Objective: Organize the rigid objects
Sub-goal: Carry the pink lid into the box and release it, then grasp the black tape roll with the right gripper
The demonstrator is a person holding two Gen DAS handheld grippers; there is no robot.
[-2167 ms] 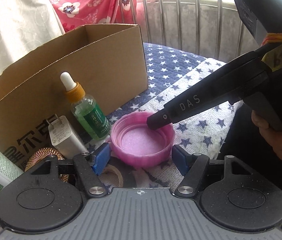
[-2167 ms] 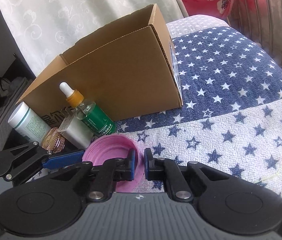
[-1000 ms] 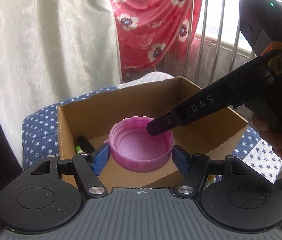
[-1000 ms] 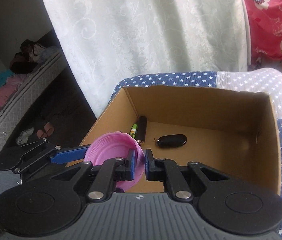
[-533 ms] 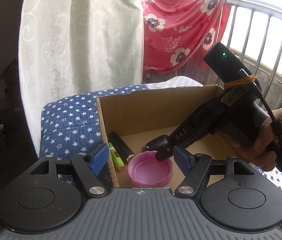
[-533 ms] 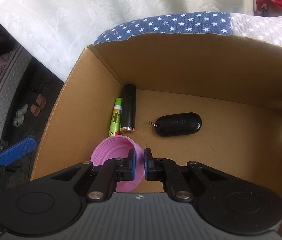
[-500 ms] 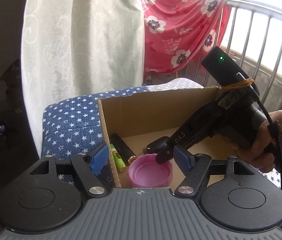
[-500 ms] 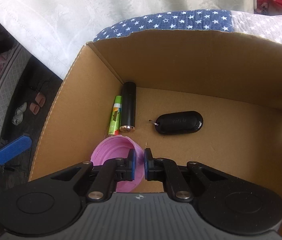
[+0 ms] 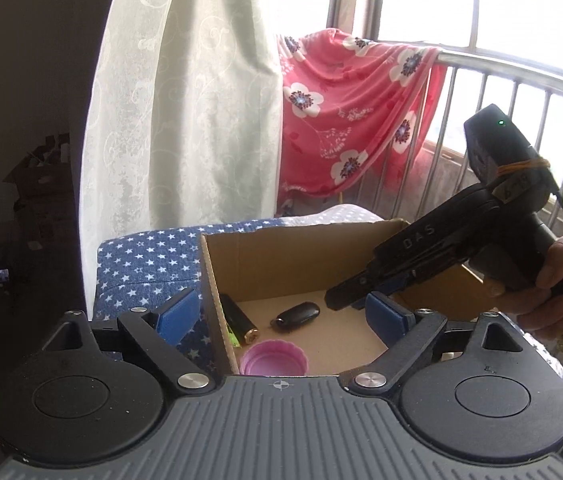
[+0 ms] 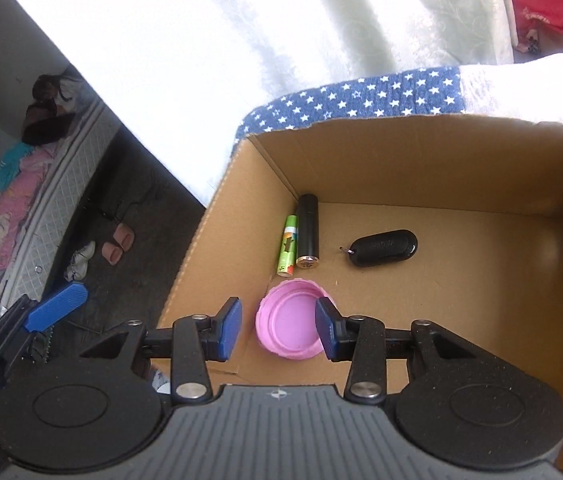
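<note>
Pink cap [image 10: 290, 325] lying open side up on the cardboard box [image 10: 421, 140] floor, free between the right gripper [image 10: 277, 328] pads, whose jaws have just been opening. Black tube [image 10: 307, 230], green tube [image 10: 287, 246] and key fob [image 10: 383, 247] at twelve to two o'clock from it. Left gripper [image 9: 281, 316] spread wide at eight o'clock, jaws just opened further, nothing between.

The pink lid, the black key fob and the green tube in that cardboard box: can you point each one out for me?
pink lid [image 10: 287, 330], right wrist view, on its hollow inside face.
black key fob [image 10: 385, 247], right wrist view, on the middle of its body.
green tube [image 10: 287, 246], right wrist view, on its printed side.
</note>
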